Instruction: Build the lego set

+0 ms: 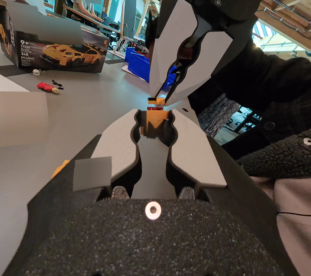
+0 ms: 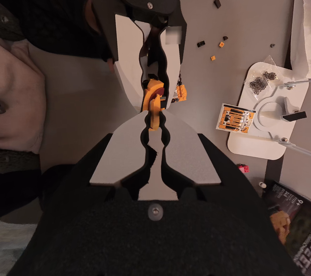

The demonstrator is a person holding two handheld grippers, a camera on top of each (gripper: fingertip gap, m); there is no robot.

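Left wrist view: left gripper (image 1: 154, 115) with white fingers and black pads, closed partway around an orange and black brick assembly (image 1: 155, 122), pinched at the fingertips above the grey desk (image 1: 94, 116). Right gripper (image 1: 159, 99) reaching down from above, nearly closed, tips clamping a small orange and black brick piece (image 1: 156, 100) just over a dark red round piece (image 1: 154, 108) on top of the assembly. Toward the far left edge of the desk, a dark cardboard box with a yellow car picture (image 1: 62, 52); in front of it a red minifigure (image 1: 48, 87) lying flat, with tiny black parts (image 1: 58, 83) beside. Blue plastic bins (image 1: 139, 64) farther back.

Right wrist view: right gripper (image 2: 154, 114) nearly shut on a curved orange brick piece (image 2: 154, 116), touching the orange assembly (image 2: 151, 94) held between the tips of the left gripper (image 2: 154, 108) opposite. Loose small black and orange bricks (image 2: 212, 58) scattered over the desk (image 2: 202, 20) beyond. Near the desk's right edge, a white plastic stand base (image 2: 244, 141) with a clear bag of dark small parts (image 2: 259, 83) on it and an orange sticker sheet (image 2: 235, 118) at its side.
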